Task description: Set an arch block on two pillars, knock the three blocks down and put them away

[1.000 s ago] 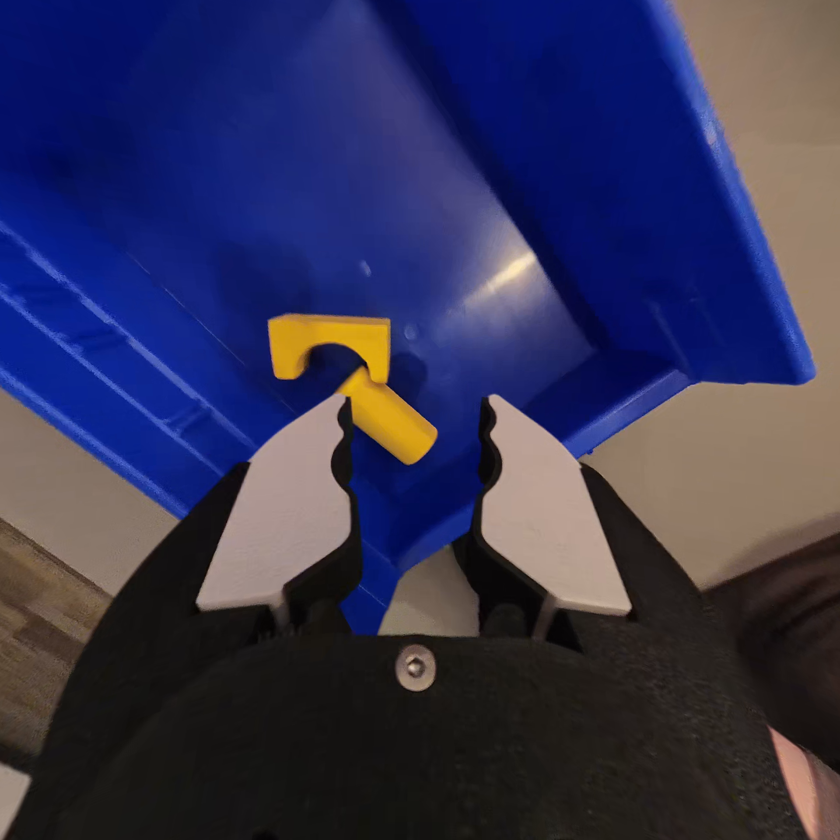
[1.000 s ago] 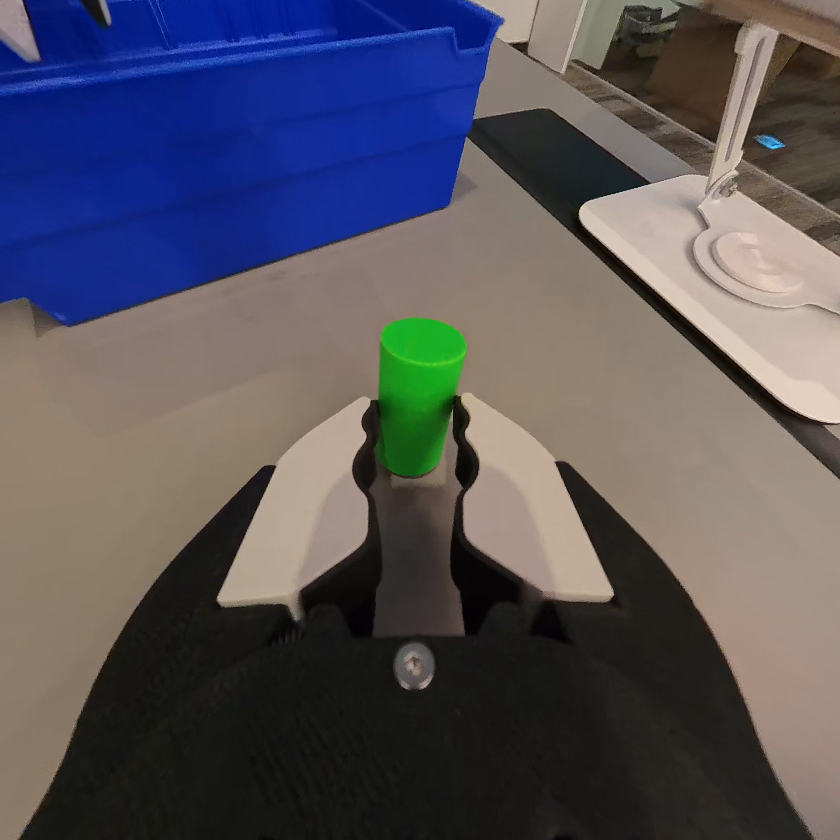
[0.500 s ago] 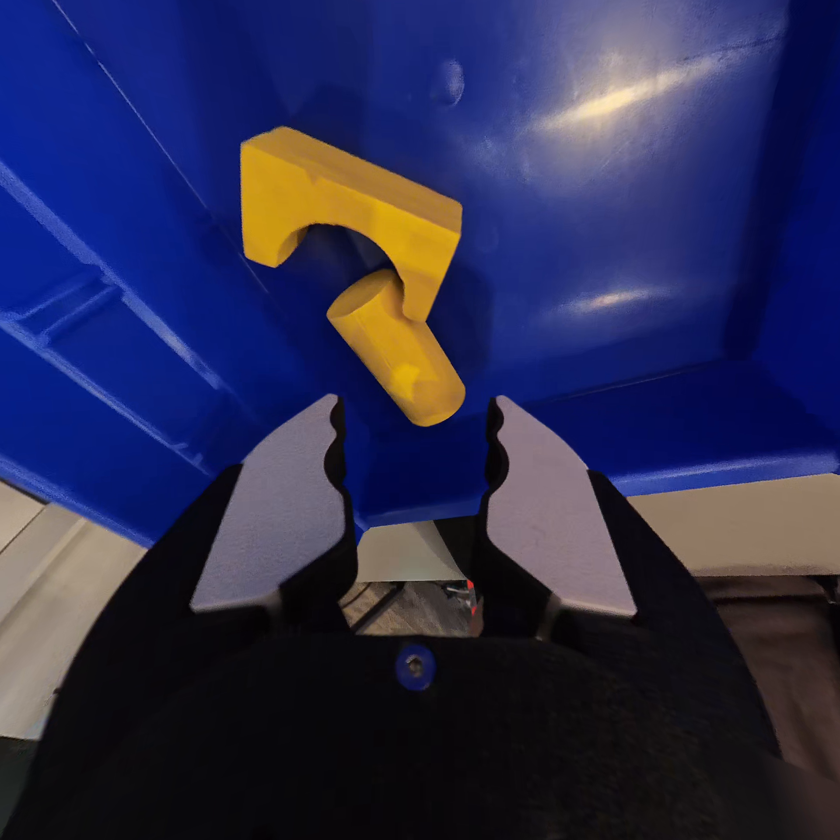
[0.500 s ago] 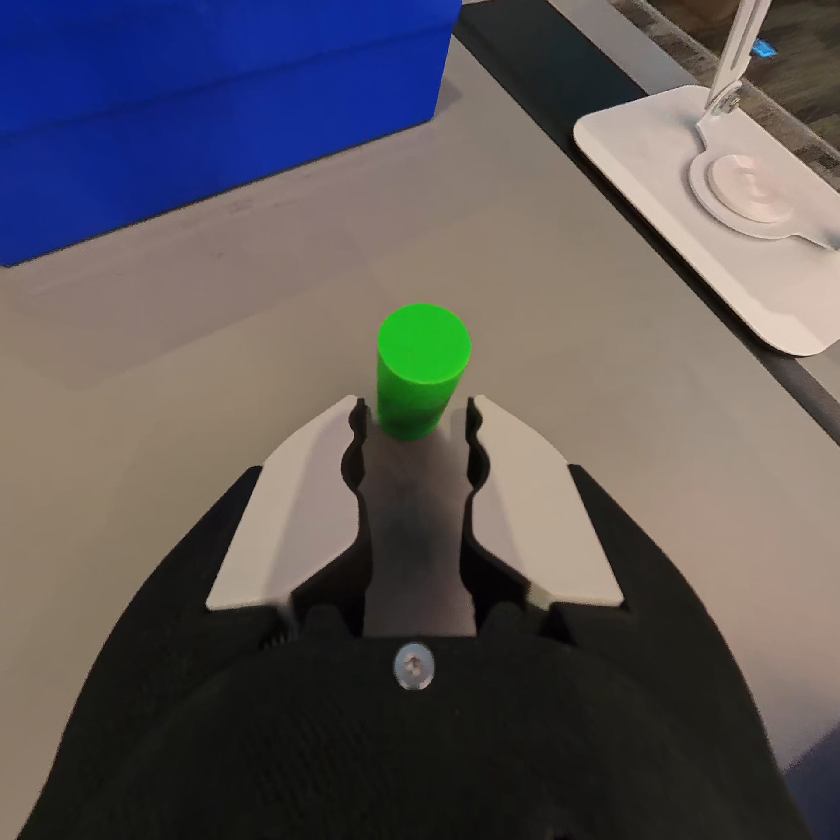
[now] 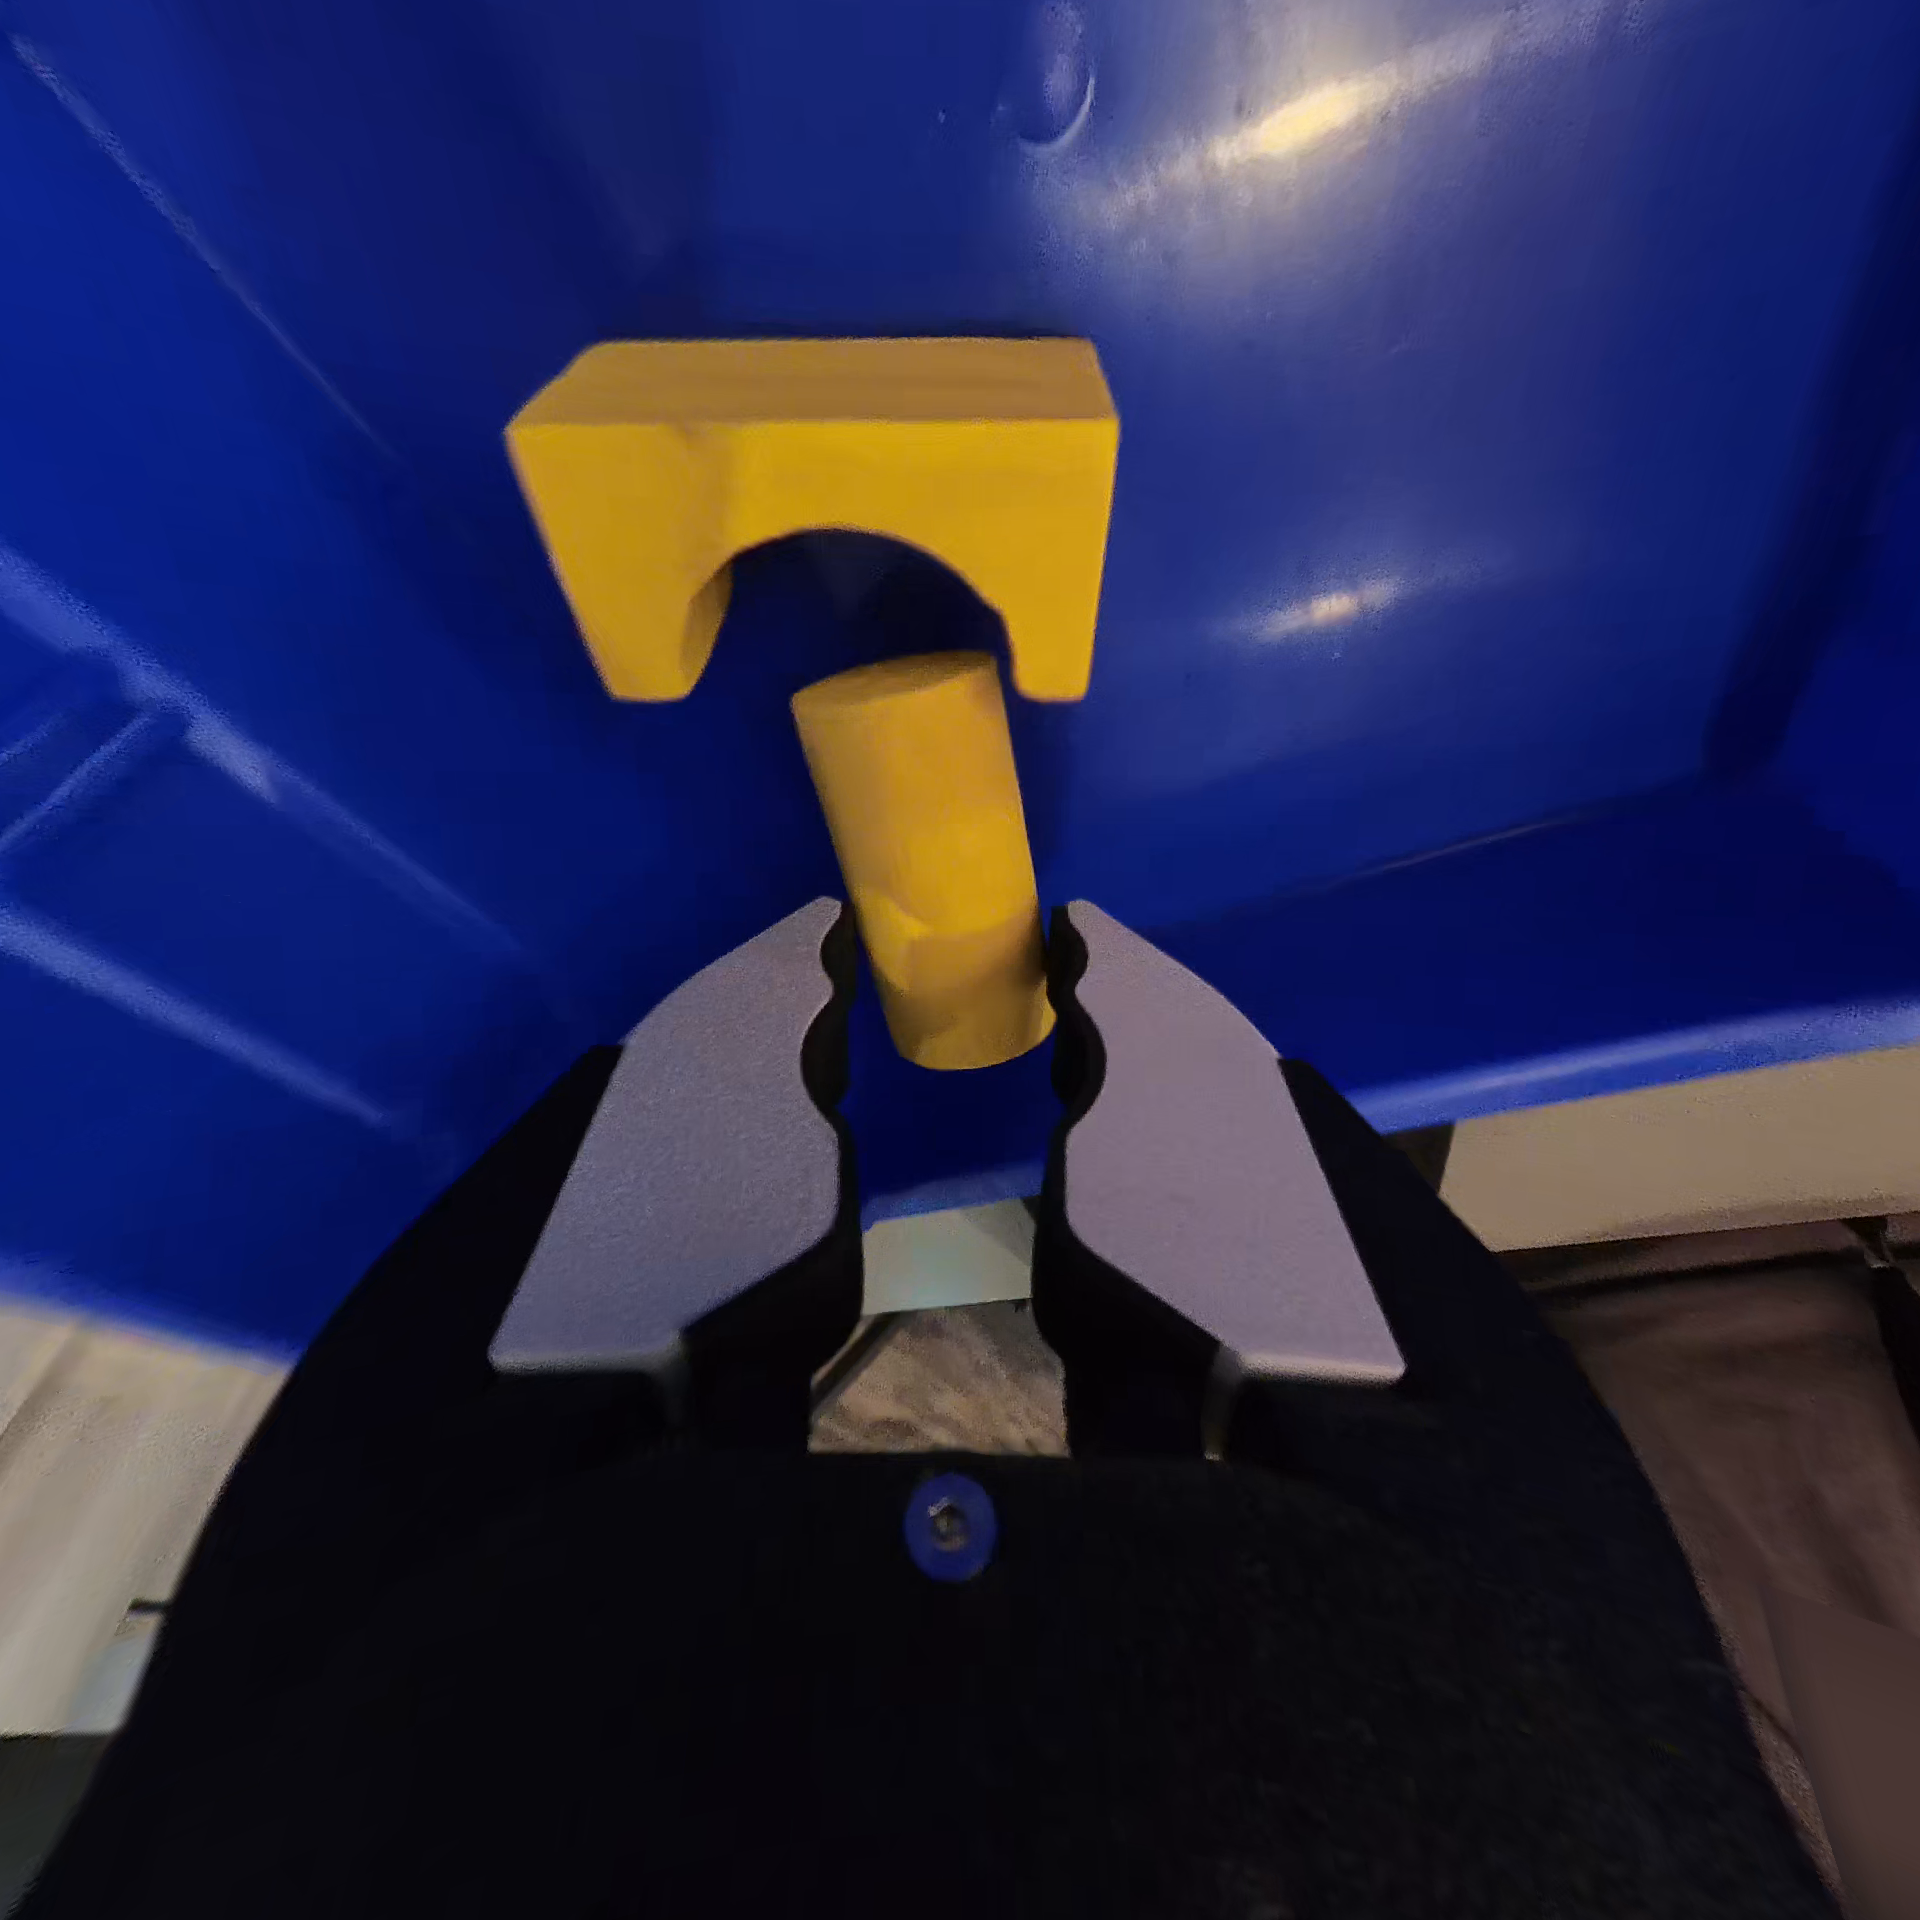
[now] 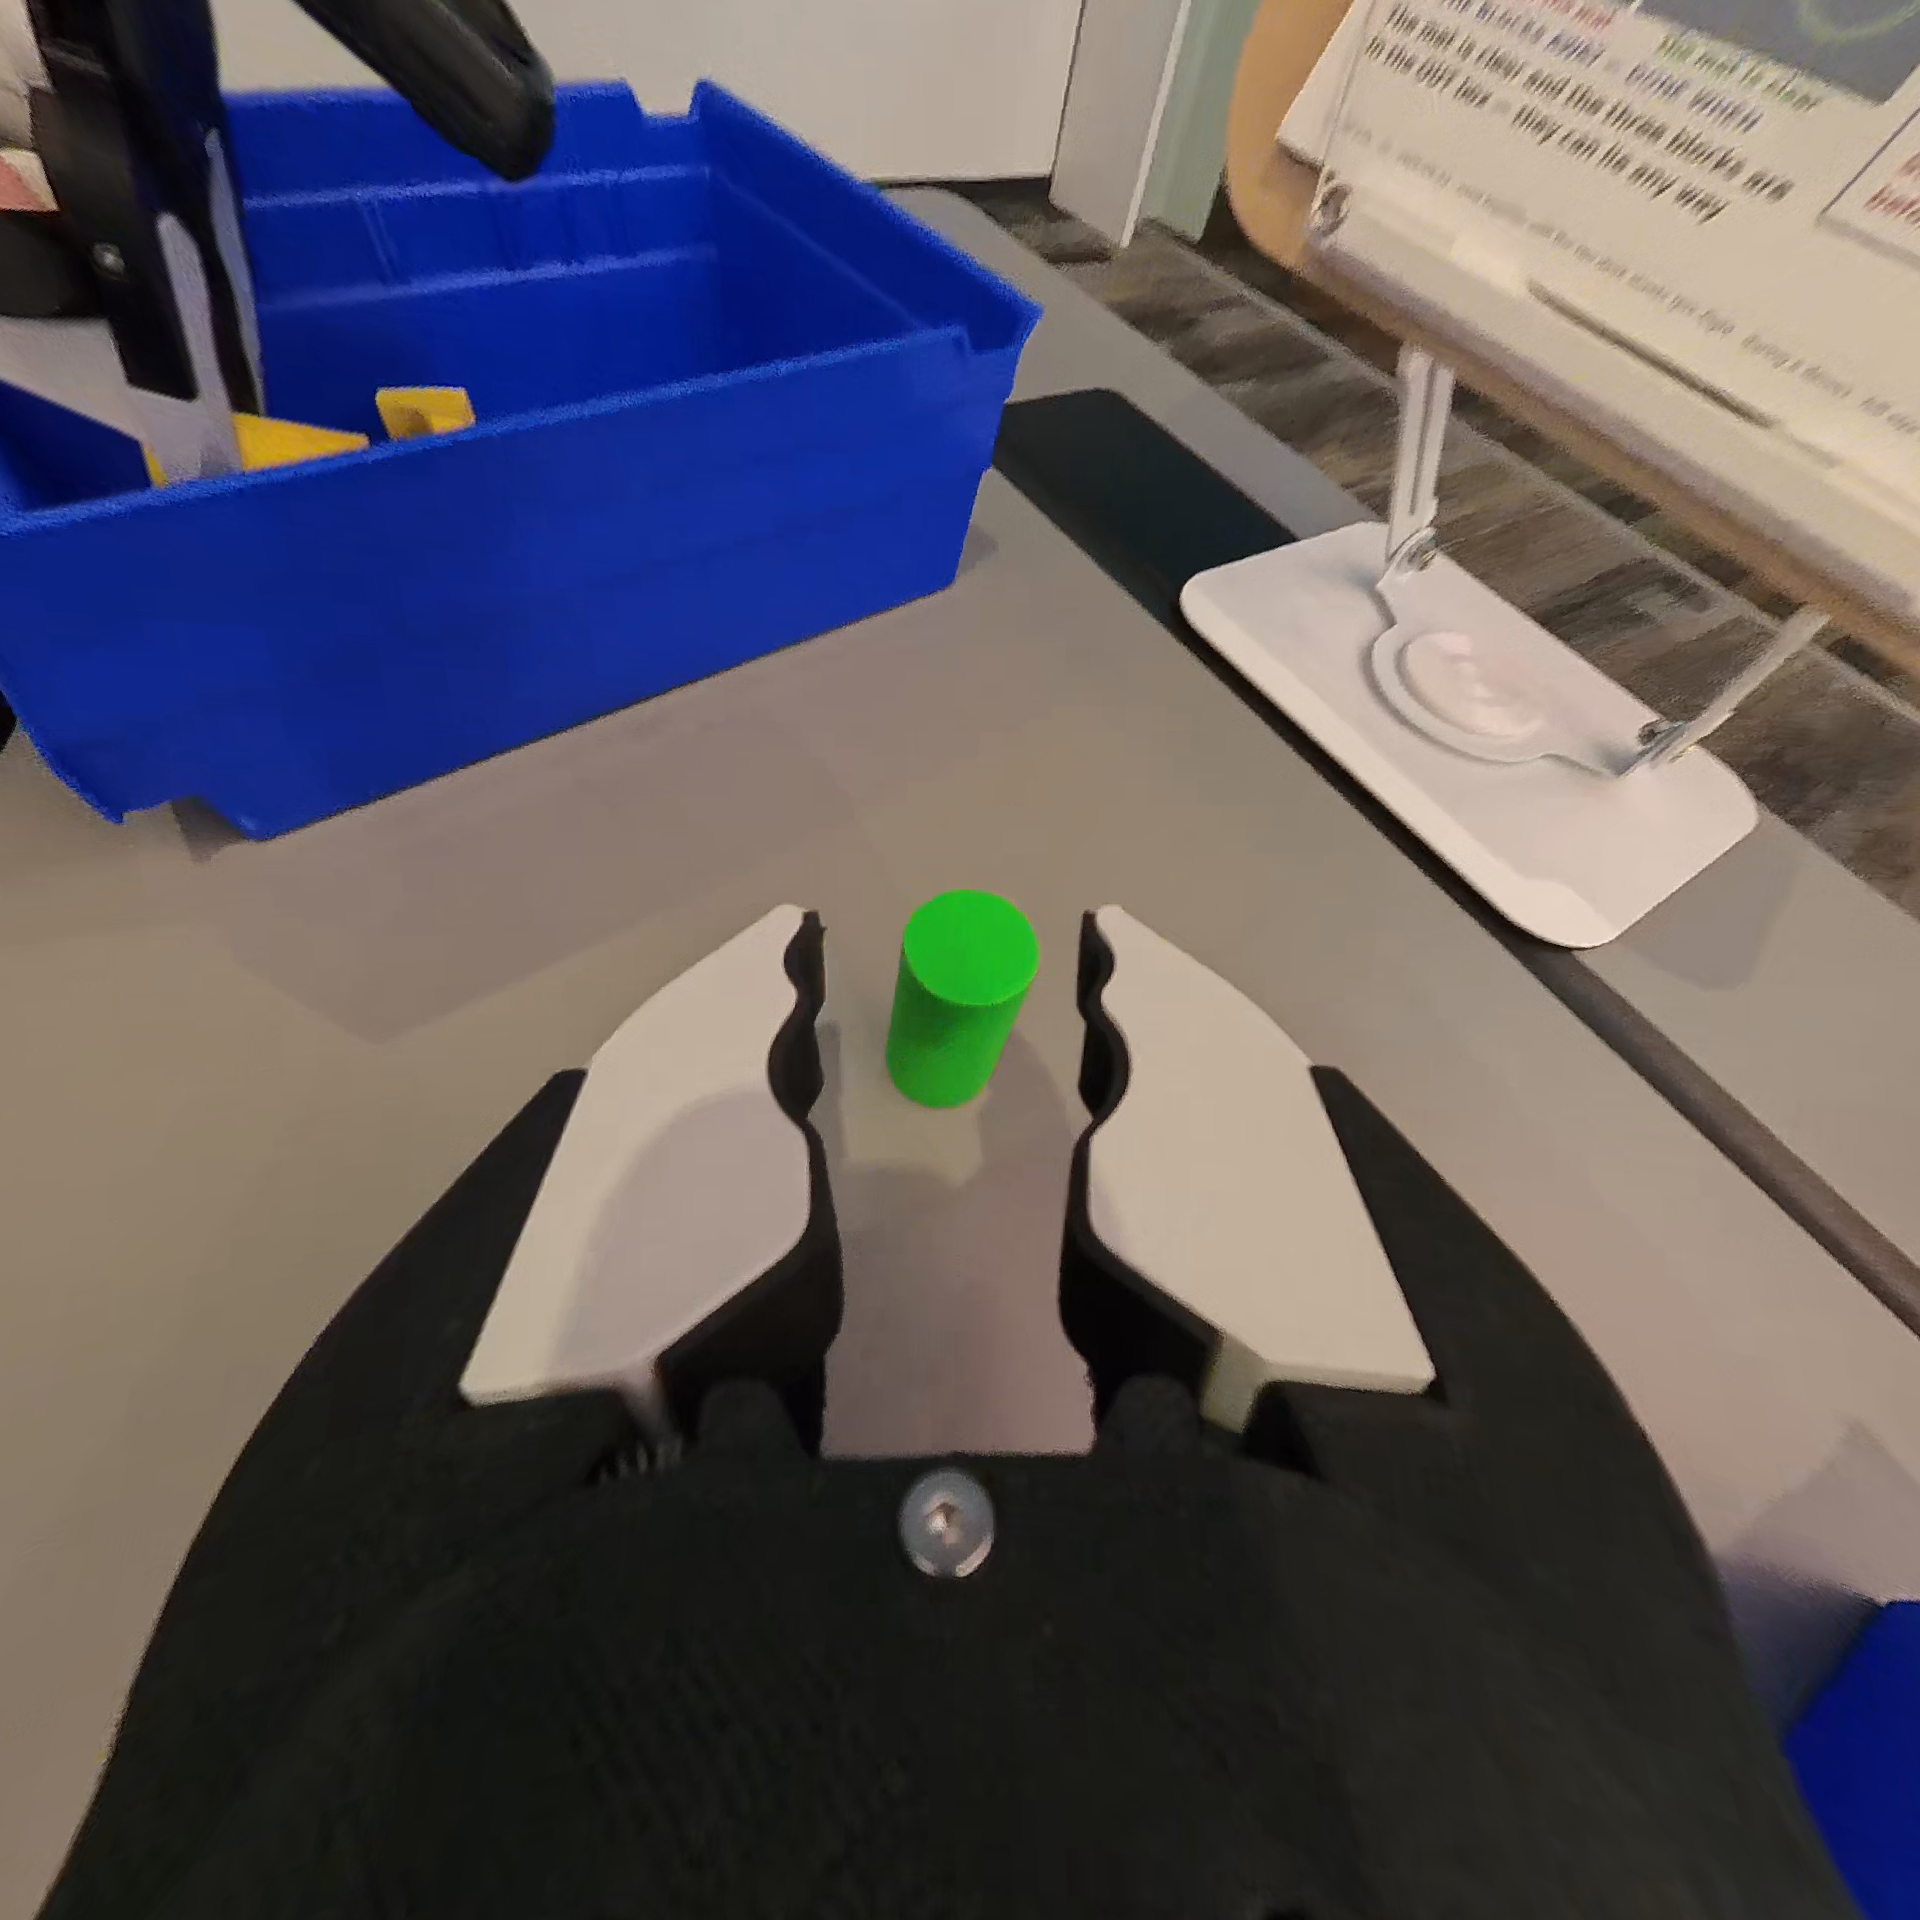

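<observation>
My left gripper (image 5: 945, 935) is down inside the blue bin (image 5: 1455, 520), its jaws closed against the sides of a yellow cylinder (image 5: 925, 831) that lies on the bin floor. A yellow arch block (image 5: 831, 499) lies just beyond, touching the cylinder's far end. In the right wrist view a green cylinder (image 6: 956, 997) stands upright on the grey table. My right gripper (image 6: 951, 935) is open around it, with both fingers clear of it. The left gripper (image 6: 187, 416) also shows there, reaching into the bin (image 6: 520, 582) by the yellow blocks (image 6: 426, 410).
A white stand base (image 6: 1507, 790) sits at the table's right side and holds a tilted printed sheet (image 6: 1610, 208). A dark strip (image 6: 1143, 468) runs along the table's right edge. A blue corner (image 6: 1860, 1704) shows at the lower right.
My right gripper opened, let go of the green cylinder and drew back a little. My left gripper moved down into the bin and its jaws narrowed onto the yellow cylinder.
</observation>
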A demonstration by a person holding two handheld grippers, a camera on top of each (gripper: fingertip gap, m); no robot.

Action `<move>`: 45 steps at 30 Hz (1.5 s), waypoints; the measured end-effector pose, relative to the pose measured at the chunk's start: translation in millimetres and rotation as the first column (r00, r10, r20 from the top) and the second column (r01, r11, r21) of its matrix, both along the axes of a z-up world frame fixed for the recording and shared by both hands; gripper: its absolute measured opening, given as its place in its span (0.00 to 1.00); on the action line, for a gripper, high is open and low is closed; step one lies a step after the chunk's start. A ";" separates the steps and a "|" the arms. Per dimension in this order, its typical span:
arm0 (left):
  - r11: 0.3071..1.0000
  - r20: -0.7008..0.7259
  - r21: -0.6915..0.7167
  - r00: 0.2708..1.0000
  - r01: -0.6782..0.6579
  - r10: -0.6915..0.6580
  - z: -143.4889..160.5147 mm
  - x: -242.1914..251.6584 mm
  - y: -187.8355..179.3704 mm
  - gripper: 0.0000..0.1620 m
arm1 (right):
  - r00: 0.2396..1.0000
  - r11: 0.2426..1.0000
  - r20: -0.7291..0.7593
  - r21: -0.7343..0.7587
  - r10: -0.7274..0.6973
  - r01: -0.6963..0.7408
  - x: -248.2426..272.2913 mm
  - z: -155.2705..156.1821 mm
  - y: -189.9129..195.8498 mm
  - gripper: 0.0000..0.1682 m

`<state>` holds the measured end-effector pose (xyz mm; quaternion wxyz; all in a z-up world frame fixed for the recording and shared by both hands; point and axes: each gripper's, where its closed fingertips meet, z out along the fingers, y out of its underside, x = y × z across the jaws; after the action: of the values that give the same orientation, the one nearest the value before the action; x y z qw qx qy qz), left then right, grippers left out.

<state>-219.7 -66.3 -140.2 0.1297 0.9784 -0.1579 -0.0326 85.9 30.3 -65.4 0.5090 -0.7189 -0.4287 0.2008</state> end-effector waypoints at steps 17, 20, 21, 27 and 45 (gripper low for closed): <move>0.657 0.498 0.735 0.527 0.165 -0.689 173.0 163.8 -2.3 0.21 | 0.755 0.889 -0.546 -0.040 0.363 -0.456 -57.0 100.7 -106.7 0.28; 0.578 0.469 0.785 0.396 0.223 -0.789 184.5 201.1 -21.1 0.21 | 0.646 0.846 -0.701 -0.116 0.301 -0.520 -53.5 110.8 -107.2 0.29; 0.557 0.454 0.796 0.373 0.238 -0.809 185.3 209.9 -25.2 0.21 | 0.609 0.830 -0.738 -0.124 0.288 -0.543 -51.2 114.2 -106.9 0.29; 0.529 0.430 0.803 0.348 0.274 -0.833 180.3 237.7 -31.4 0.21 | 0.557 0.781 -0.757 -0.101 0.342 -0.616 -54.0 119.5 -120.7 0.29; 0.610 0.050 0.738 0.878 0.289 -0.476 125.1 103.1 70.9 0.32 | 0.970 0.956 0.214 -0.241 -0.118 0.170 50.8 7.2 -8.0 0.21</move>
<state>-116.6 4.6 -15.1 -0.2884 0.8897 -0.3539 0.0009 136.6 22.3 -58.2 0.3795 -0.8247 -0.3936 0.1447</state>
